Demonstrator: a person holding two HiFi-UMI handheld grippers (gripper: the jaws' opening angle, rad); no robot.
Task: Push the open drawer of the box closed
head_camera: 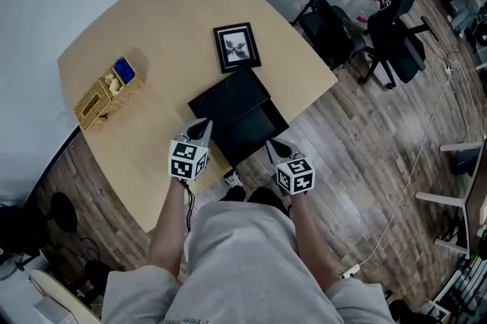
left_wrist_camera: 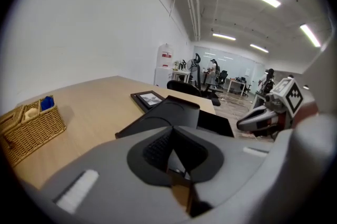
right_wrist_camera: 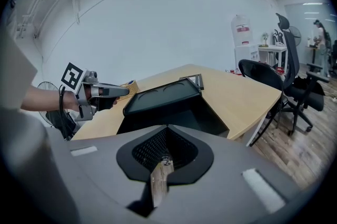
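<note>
A flat black box [head_camera: 230, 96] lies on the light wooden table [head_camera: 167, 18], its drawer [head_camera: 253, 134] pulled out toward me as far as the table's near edge. My left gripper [head_camera: 202, 126] hovers at the drawer's left front corner, jaws shut and empty. At the drawer's right front corner is my right gripper [head_camera: 272, 145], likewise shut with nothing held. In the left gripper view the box [left_wrist_camera: 163, 112] and drawer [left_wrist_camera: 217, 124] lie just beyond the gripper [left_wrist_camera: 172, 128]. The right gripper view has the box [right_wrist_camera: 162, 95] beyond the gripper [right_wrist_camera: 167, 128].
A framed picture [head_camera: 237, 47] lies beyond the box. A wicker basket [head_camera: 106, 93] with a blue item sits at the table's left. Black office chairs [head_camera: 380, 37] stand on the wooden floor to the right. My legs are right below the table edge.
</note>
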